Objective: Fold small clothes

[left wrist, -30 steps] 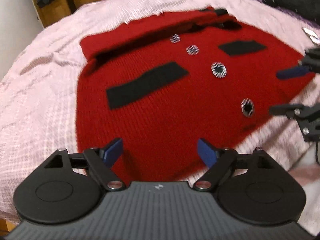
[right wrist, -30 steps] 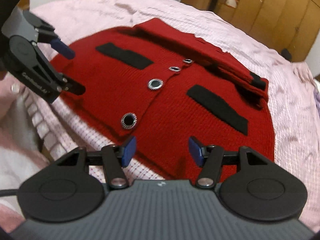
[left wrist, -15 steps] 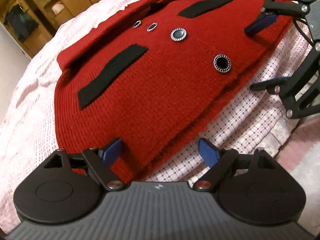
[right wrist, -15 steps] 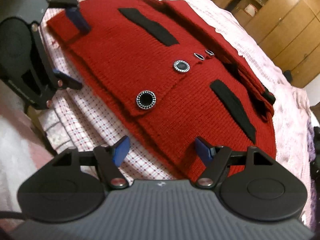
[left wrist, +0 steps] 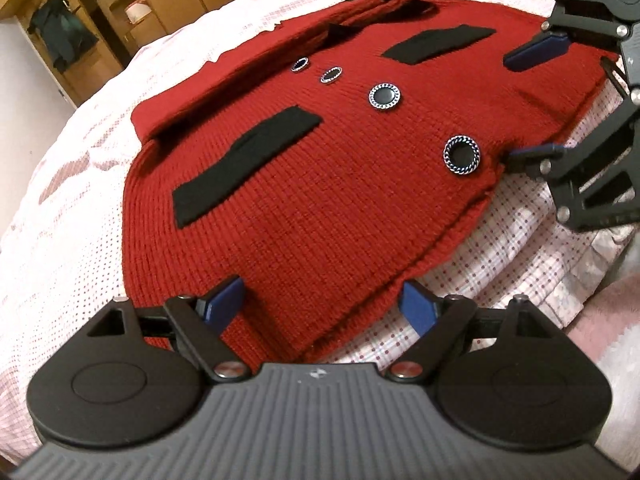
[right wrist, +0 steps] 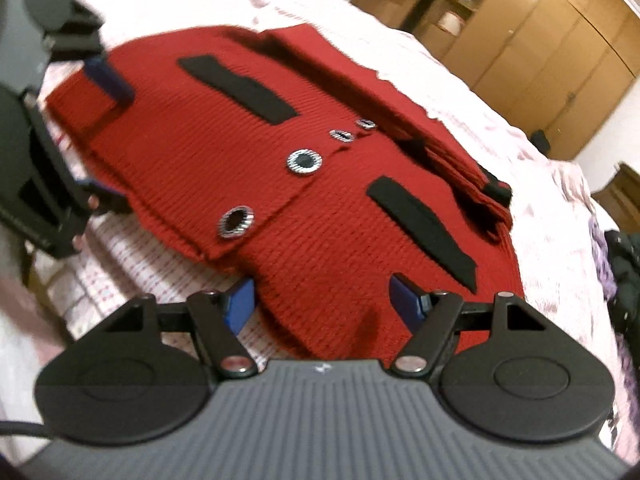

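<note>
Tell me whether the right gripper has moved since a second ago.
Yes. Against the red cardigan, the right gripper has come in from beside the hem corner; its open fingers now straddle that corner.

A knitted cardigan (left wrist: 304,200) lies flat on the bed (left wrist: 72,216), hem toward the bed's near edge, sleeves folded along its far side. The left tool (left wrist: 320,304) sits at one hem corner, the right tool (right wrist: 324,300) at the other, each straddling the hem. Wardrobes (right wrist: 532,36) stand beyond the bed.
</note>
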Motion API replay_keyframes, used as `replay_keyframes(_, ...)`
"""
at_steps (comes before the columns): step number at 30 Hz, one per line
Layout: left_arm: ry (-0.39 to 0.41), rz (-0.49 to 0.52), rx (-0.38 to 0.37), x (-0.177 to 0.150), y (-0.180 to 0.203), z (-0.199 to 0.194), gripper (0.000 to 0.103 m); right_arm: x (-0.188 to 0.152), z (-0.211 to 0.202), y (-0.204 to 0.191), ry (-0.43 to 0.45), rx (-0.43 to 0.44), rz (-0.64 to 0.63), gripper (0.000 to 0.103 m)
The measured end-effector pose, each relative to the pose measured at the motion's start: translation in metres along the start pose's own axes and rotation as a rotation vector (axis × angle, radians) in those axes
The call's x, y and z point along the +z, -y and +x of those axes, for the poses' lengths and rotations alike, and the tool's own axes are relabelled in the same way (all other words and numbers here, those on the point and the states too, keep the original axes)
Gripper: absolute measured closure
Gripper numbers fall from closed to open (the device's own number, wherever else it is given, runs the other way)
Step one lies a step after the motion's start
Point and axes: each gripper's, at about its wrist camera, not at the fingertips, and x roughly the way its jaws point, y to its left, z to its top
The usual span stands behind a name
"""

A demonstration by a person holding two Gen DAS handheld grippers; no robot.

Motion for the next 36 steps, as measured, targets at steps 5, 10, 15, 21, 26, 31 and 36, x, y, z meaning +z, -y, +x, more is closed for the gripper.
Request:
replay_keyframes(5,0.03,-0.01,0.048,0.002,-0.003,-0.003,0.015,0.002,-0.004,0.012,0.05,0.007,0.044,0.03)
replay_keyframes(10,0.097,-0.032,0.094,0.006,-0.013,-0.009,0.017,0.002,0.0,0.004,0.013,0.039,0.006,0.03)
replay_keyframes(15,0.105,-0.072,0.074,0.01,-0.019,-0.007,0.023,-0.003,0.004,-0.012,-0.031,0.087,-0.056,0.03)
replay_keyframes(21,0.104,-0.1,0.062,0.012,-0.021,-0.009,0.023,0.002,0.015,-0.013,-0.033,-0.018,-0.015,0.03)
replay_keyframes(26,0.078,-0.136,0.044,0.009,-0.023,-0.006,0.022,0.012,0.01,0.006,0.03,-0.07,0.104,0.03)
replay_keyframes(31,0.079,-0.095,0.04,0.008,-0.013,-0.007,0.022,0.016,0.011,0.015,0.037,-0.068,0.161,0.03)
replay_keyframes(36,0.112,-0.046,0.069,0.008,-0.006,-0.011,0.021,0.021,0.012,0.02,0.039,-0.069,0.206,0.03)
